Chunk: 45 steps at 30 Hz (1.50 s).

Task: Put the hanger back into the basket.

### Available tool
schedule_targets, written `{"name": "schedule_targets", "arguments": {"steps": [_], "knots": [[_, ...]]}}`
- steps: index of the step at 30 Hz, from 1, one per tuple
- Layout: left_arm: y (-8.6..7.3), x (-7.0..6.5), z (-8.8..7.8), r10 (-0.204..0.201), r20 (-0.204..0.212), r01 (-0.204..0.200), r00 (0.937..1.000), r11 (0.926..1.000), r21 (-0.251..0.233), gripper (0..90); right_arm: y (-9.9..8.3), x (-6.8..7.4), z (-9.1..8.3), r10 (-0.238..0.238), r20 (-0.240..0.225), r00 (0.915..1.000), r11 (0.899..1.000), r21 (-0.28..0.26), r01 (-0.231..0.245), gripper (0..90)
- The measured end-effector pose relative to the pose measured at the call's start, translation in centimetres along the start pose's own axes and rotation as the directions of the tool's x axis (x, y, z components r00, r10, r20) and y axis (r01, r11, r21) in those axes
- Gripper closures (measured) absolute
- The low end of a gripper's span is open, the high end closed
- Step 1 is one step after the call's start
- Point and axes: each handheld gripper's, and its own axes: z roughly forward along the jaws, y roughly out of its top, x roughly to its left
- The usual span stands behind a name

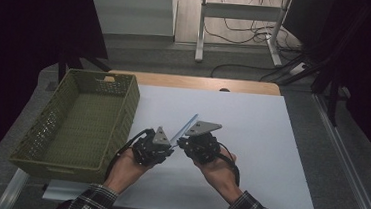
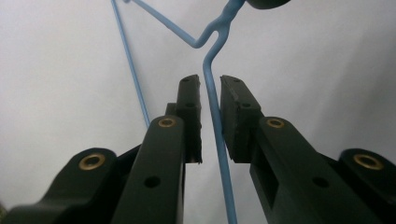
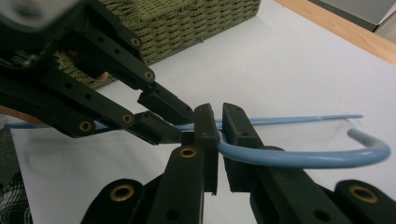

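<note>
White board (image 1: 251,140) covering most of the bench, wooden edge (image 1: 195,82) showing along the far side, dim room and cabling beyond. Blue wire hanger (image 1: 186,125) is hanging in the air over the board's middle, slightly toward the near edge, held between both grippers and not touching the board. Left gripper (image 1: 169,151) is clamping the hanger's thin wire: in the left gripper view the wire (image 2: 215,116) is running straight up between the nearly closed jaws, with the twisted neck just beyond the tips. Right gripper (image 1: 183,143) is pinching the hanger at the base of the hook; in the right gripper view the jaws are almost together and the hook (image 3: 327,156) is curving out to the right of them. Both sets of tips are sitting just beside each other. Green woven basket (image 1: 79,121) is sitting at the board's left edge, well apart from the hanger. Checked sleeves (image 1: 93,202) are coming in from the near edge.
</note>
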Motion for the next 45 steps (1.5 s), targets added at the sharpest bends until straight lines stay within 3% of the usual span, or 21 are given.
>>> {"name": "schedule_targets", "arguments": {"steps": [8, 13, 14, 16, 17, 18, 19, 20, 21, 22, 24, 25, 26, 27, 28, 30, 34, 35, 38, 41, 45], "knots": [[-0.1, 0.8, -0.1, -0.08, 0.052, 0.078, 0.9955, 0.9966, 0.025, 86.4, 0.4, 0.7, 0.2, -0.037, 0.015, 0.9992, 0.999, 0.016, 0.037, 84.6], [-0.3, 2.0, -0.5, -0.154, 0.144, 0.155, 0.9776, 0.9879, 0.002, 87.3, 0.6, 0.5, 0.0, -0.041, 0.006, 0.9991, 0.999, 0.005, 0.041, 83.1], [-0.3, 2.1, -0.6, -0.166, 0.151, 0.169, 0.9744, 0.9856, -0.005, 87.3, 0.7, 0.4, -0.1, -0.034, -0.003, 0.9994, 0.999, -0.005, 0.034, 78.2], [-0.4, 2.8, -0.9, -0.189, 0.185, 0.196, 0.9644, 0.9804, -0.022, 87.4, 1.0, 0.1, -0.7, -0.016, -0.006, 0.9999, 0.999, -0.029, 0.016, 69.8], [-0.6, 3.4, -1.0, -0.216, 0.212, 0.228, 0.953, 0.9732, -0.032, 87.4, 1.1, 0.0, -1.0, -0.019, -0.003, 0.9998, 0.999, -0.038, 0.019, 68.2], [-0.9, 4.1, -1.4, -0.248, 0.246, 0.268, 0.9371, 0.9619, -0.052, 87.5, 1.2, -0.1, -2.0, -0.011, 0.0, 0.9999, 0.998, -0.059, 0.01, 64.0], [-0.9, 4.1, -1.4, -0.248, 0.246, 0.268, 0.9371, 0.9619, -0.052, 87.5, 1.2, -0.1, -2.0, -0.011, 0.0, 0.9999, 0.998, -0.059, 0.01, 64.0], [-1.0, 4.5, -1.6, -0.265, 0.263, 0.29, 0.9278, 0.9552, -0.061, 87.5, 1.3, -0.2, -2.5, -0.009, -0.005, 0.9999, 0.998, -0.068, 0.009, 62.5], [-1.3, 5.1, -2.1, -0.284, 0.293, 0.318, 0.9129, 0.9452, -0.075, 87.5, 1.2, -0.4, -3.6, -0.005, -0.002, 1.0, 0.996, -0.088, 0.005, 60.1], [-1.4, 5.3, -2.3, -0.295, 0.302, 0.334, 0.9066, 0.9387, -0.085, 87.5, 1.2, -0.6, -4.1, -0.004, -0.003, 1.0, 0.995, -0.096, 0.004, 58.9], [-1.4, 5.7, -2.9, -0.306, 0.317, 0.352, 0.8976, 0.9307, -0.098, 87.5, 0.8, -1.0, -5.1, 0.009, -0.003, 1.0, 0.994, -0.105, -0.009, 56.9], [-1.4, 5.7, -2.9, -0.306, 0.317, 0.352, 0.8976, 0.9307, -0.098, 87.5, 0.8, -1.0, -5.1, 0.009, -0.003, 1.0, 0.994, -0.105, -0.009, 56.9], [-1.4, 5.9, -3.2, -0.313, 0.333, 0.364, 0.8897, 0.9256, -0.104, 87.5, 0.6, -1.2, -5.6, 0.017, 0.0, 0.9999, 0.994, -0.107, -0.017, 55.9], [-1.4, 6.1, -3.6, -0.317, 0.339, 0.372, 0.8861, 0.9217, -0.111, 87.5, 0.3, -1.5, -6.0, 0.028, -0.002, 0.9996, 0.994, -0.109, -0.028, 54.4], [-1.3, 6.2, -4.0, -0.317, 0.341, 0.375, 0.8848, 0.9192, -0.119, 87.5, -0.5, -2.1, -6.7, 0.051, -0.016, 0.9986, 0.993, -0.105, -0.052, 50.8], [-1.3, 6.6, -4.7, -0.334, 0.364, 0.402, 0.8697, 0.9065, -0.13, 87.4, -0.9, -2.3, -7.0, 0.057, -0.016, 0.9982, 0.993, -0.101, -0.058, 49.4], [-1.2, 7.3, -6.1, -0.346, 0.386, 0.423, 0.8549, 0.8967, -0.131, 87.4, -2.6, -3.1, -7.9, 0.085, -0.029, 0.996, 0.992, -0.092, -0.088, 41.6], [-1.3, 7.7, -6.9, -0.353, 0.398, 0.435, 0.8469, 0.8903, -0.136, 87.3, -3.5, -3.5, -8.4, 0.104, -0.036, 0.9939, 0.99, -0.093, -0.107, 35.7], [-1.3, 8.0, -7.6, -0.357, 0.407, 0.445, 0.8408, 0.8841, -0.143, 87.3, -4.2, -3.8, -8.7, 0.118, -0.026, 0.9927, 0.988, -0.093, -0.119, 30.4], [-1.2, 8.3, -8.8, -0.358, 0.409, 0.448, 0.8393, 0.8813, -0.149, 87.3, -5.2, -4.3, -9.2, 0.13, -0.01, 0.9914, 0.987, -0.093, -0.131, 24.2], [-1.1, 9.1, -10.7, -0.351, 0.391, 0.437, 0.8512, 0.8856, -0.157, 87.3, -6.3, -4.9, -9.8, 0.161, -0.003, 0.987, 0.982, -0.097, -0.16, 18.8]]}}
